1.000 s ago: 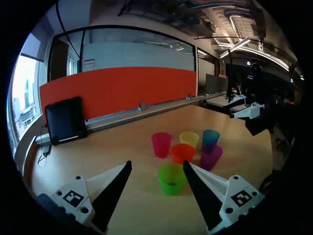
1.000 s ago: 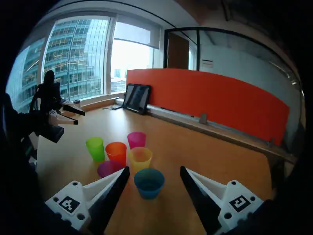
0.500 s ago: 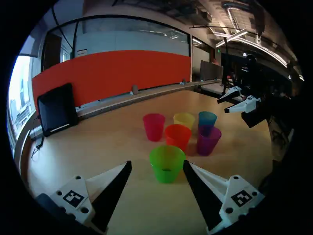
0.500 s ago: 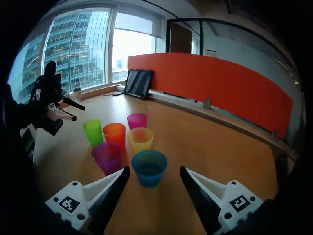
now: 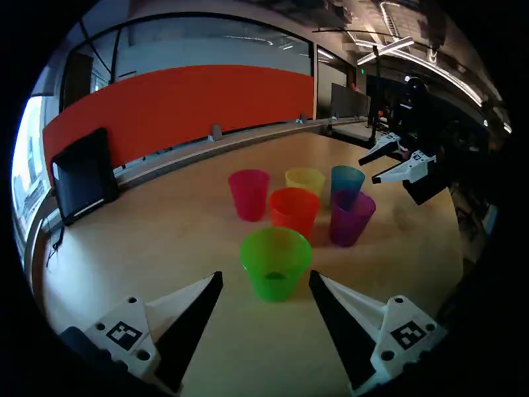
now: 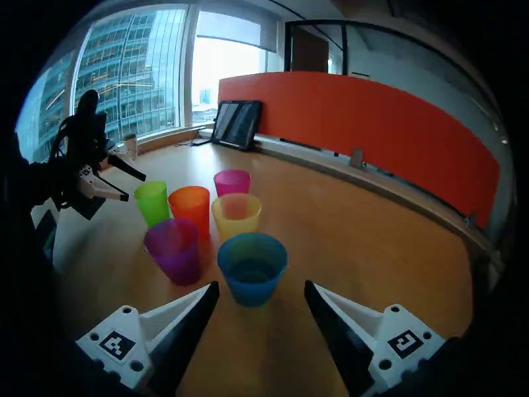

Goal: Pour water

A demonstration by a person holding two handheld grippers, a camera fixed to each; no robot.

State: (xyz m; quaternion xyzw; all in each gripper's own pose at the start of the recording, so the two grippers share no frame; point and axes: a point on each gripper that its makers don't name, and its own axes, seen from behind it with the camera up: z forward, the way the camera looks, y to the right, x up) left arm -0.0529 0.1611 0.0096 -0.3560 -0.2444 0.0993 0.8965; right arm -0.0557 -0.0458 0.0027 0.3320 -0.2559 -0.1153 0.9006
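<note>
ahead, green cup [image 5: 275, 263] before left gripper [image 5: 264, 274], blue cup [image 6: 252, 268] before right gripper [image 6: 260, 284], both jaws released

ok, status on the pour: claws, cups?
Left claw open, lined up on green cup. Right claw open, on blue cup. Nothing gripped. Purple cup crowds blue.

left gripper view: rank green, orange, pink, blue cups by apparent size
green cup
orange cup
pink cup
blue cup, partly hidden
Nearness to the camera drives this order; true sizes unsure.
</note>
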